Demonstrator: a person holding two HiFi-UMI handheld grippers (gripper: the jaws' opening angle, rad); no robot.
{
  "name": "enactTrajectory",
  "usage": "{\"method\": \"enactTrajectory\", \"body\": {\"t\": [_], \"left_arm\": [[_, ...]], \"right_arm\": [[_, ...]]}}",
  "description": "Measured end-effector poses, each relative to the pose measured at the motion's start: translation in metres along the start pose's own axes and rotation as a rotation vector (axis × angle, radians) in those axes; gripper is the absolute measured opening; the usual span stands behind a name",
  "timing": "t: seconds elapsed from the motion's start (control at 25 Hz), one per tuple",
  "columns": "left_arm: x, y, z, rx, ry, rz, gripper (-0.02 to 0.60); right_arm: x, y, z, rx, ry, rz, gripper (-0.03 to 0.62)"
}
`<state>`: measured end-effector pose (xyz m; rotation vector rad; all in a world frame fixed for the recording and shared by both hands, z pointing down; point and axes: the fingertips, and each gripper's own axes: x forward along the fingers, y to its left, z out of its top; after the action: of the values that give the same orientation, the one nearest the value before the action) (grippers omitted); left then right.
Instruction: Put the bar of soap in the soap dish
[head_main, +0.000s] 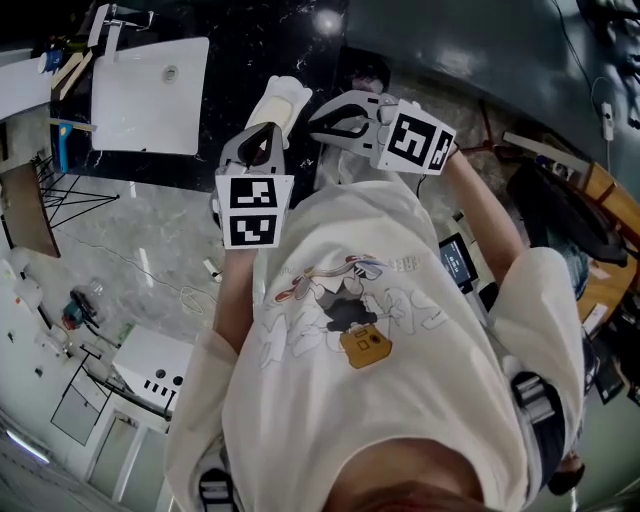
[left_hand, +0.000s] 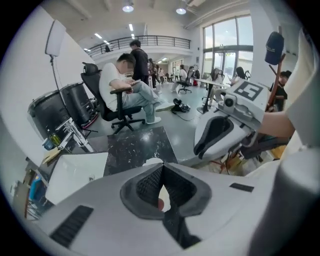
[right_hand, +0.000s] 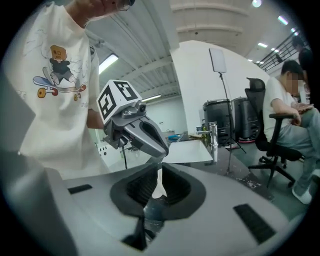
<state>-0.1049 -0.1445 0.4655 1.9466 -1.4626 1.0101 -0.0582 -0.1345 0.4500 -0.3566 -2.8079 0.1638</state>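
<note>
The soap (head_main: 285, 98) seems to lie already in the dish (head_main: 262, 104), which stands on the black worktop (head_main: 250, 40) right of the sink (head_main: 150, 95), so the task looks done. Both tools are raised clear of it and empty: the left tool (left_hand: 161, 167) has its jaws together, the right tool (right_hand: 160, 172) a narrow slit apart.
</note>
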Motion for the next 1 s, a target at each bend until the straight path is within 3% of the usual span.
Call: {"method": "enactTrajectory", "body": {"t": [0.12, 0.28, 0.56, 0.72, 1.0], "left_arm": [[-0.006, -0.005, 0.006, -0.081, -0.081, 0.025, 0.008], [-0.013, -0.016, 0.007, -0.134, -0.147, 0.042, 0.008], [-0.018, -0.033, 0.006, -0.186, -0.219, 0.000, 0.008], [-0.020, -0.028, 0.002, -0.258, -0.245, -0.008, 0.007], [-0.022, -0.013, -0.014, -0.320, -0.258, -0.038, 0.006]], "right_arm": [[-0.005, 0.005, 0.008, 0.039, -0.047, -0.086, 0.032], [-0.014, 0.001, 0.021, 0.087, -0.102, -0.202, 0.026], [-0.032, -0.017, 0.023, 0.173, -0.144, -0.428, 0.008], [-0.035, -0.015, 0.014, 0.251, -0.134, -0.536, 0.006], [-0.013, 0.004, 0.014, 0.334, -0.152, -0.595, 0.006]]}}
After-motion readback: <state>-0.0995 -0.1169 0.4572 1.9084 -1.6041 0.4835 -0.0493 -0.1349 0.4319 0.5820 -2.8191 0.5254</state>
